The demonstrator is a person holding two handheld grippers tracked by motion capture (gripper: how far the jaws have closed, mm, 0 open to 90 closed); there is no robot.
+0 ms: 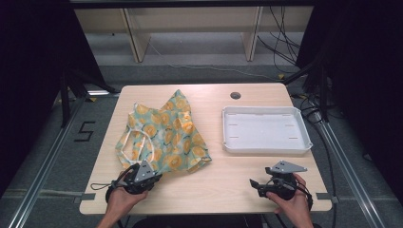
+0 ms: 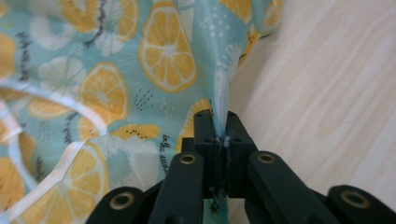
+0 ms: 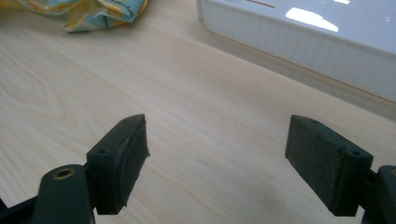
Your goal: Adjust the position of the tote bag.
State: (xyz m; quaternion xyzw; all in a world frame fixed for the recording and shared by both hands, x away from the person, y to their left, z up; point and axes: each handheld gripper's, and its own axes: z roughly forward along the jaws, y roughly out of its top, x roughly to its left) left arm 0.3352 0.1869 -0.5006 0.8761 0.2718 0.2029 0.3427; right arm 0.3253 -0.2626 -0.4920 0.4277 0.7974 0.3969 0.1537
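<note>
Left of centre in the high view, the lemon-print cloth (image 1: 164, 137) lay crumpled; the left gripper (image 1: 151, 175) had pinched its near edge. At lower right, the right gripper (image 1: 255, 184) waited wide open, holding nothing. Lifting the cloth probably came next.

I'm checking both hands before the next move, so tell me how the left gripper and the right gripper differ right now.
The left gripper is shut, pinching the edge of the lemon-print cloth; the right gripper stands wide open with nothing between its fingers. The left gripper sits at the cloth's near edge; the right gripper hovers over bare table, near the white tray, touching neither. Both are black, hand-held tools at the table's near side.
</note>
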